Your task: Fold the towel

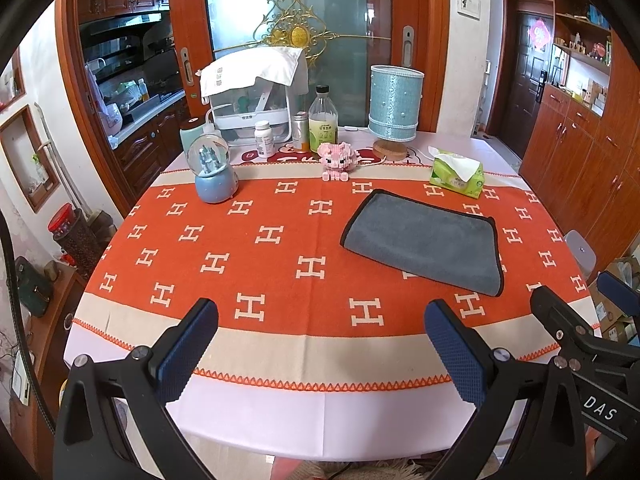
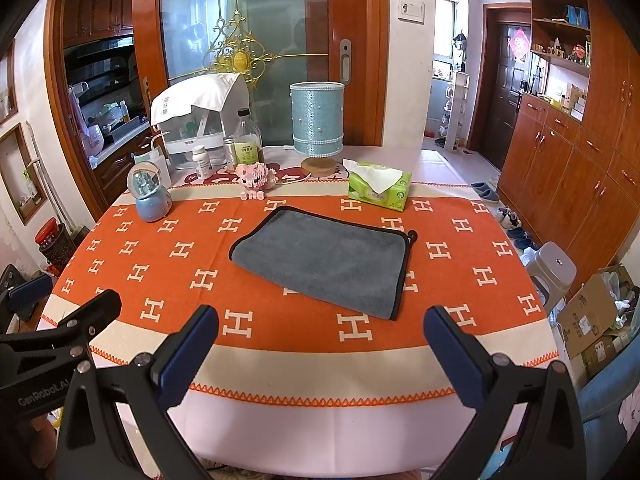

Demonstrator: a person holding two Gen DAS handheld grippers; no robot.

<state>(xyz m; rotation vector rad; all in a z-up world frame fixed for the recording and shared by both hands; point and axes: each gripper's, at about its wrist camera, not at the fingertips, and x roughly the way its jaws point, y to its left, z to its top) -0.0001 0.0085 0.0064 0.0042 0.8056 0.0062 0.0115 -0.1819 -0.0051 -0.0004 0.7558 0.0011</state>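
Note:
A grey towel with black trim lies folded flat on the orange H-patterned tablecloth, right of centre in the left wrist view. It also shows in the right wrist view, at the table's middle. My left gripper is open and empty above the table's near edge, short of the towel. My right gripper is open and empty, also at the near edge, just in front of the towel. Each gripper shows at the side of the other's view.
At the table's far side stand a snow globe, a pink brick pig, a green tissue pack, a blue lamp, bottles and a covered white rack. A grey stool and cardboard boxes are on the right.

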